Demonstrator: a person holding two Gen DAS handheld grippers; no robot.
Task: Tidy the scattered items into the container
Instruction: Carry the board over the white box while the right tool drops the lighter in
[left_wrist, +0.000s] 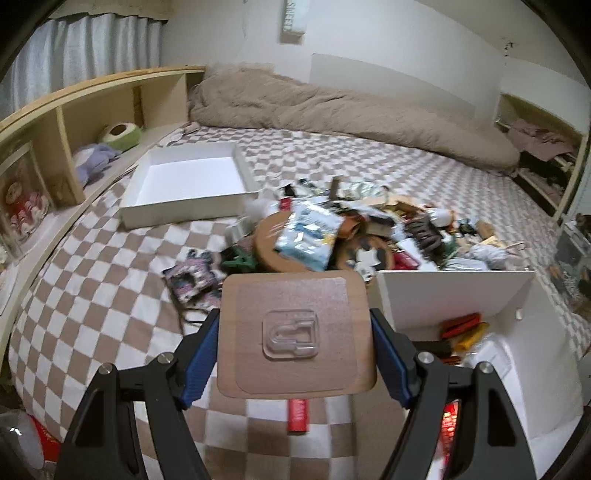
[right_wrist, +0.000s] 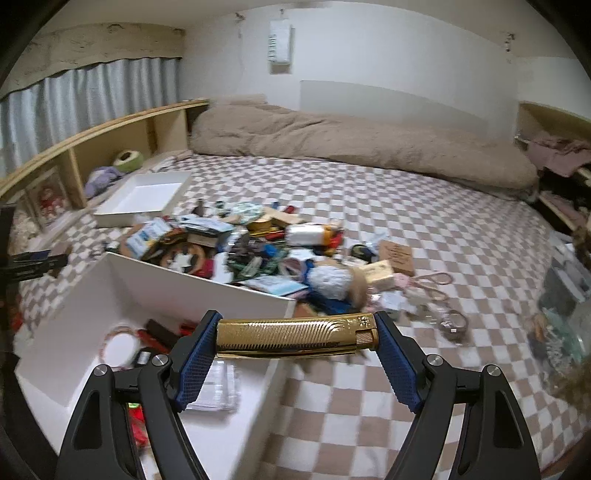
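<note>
My left gripper is shut on a brown square plate with a clear hook on its face, held above the bed just left of the white container. My right gripper is shut on a gold ribbed case, held over the container's right wall. The container holds several small items in red, black and yellow, a ring and a clear packet. A pile of scattered items lies on the checkered bed behind the container; it also shows in the left wrist view.
An empty white box lid lies at the back left near a wooden shelf. A rolled beige duvet runs along the wall. A red tube lies under the left gripper. Scissors and a brown card lie right of the pile.
</note>
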